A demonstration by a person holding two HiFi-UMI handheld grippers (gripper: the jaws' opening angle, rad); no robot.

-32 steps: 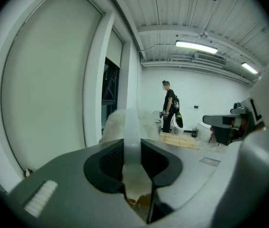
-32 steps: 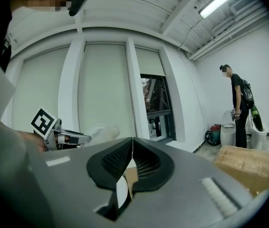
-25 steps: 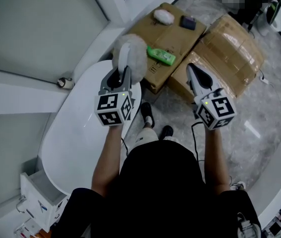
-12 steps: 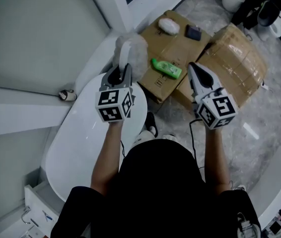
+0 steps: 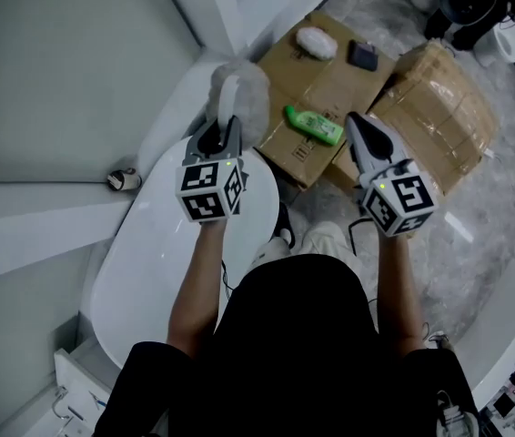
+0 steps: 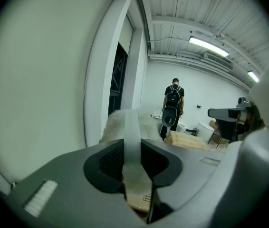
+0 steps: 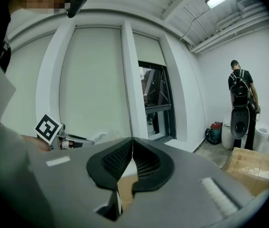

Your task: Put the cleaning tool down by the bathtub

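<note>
While the left tongs (image 5: 225, 137) are clamping the white handle of the duster (image 5: 244, 89), the tool is hanging above the far rim of the tub (image 5: 148, 253) — not yet set down. Right tongs (image 5: 356, 127) are riding pressed together, empty. Remaining — lowering it beside the tub, letting go.

Fluffy white cleaning tool (image 5: 239, 94) held aloft near the bathtub's (image 5: 148, 262) end.

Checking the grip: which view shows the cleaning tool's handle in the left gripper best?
Left gripper view: the cleaning tool's handle is clamped between the jaws, fluffy head beyond. Head view shows the tool from above. Right gripper view doesn't show it clearly.
</note>
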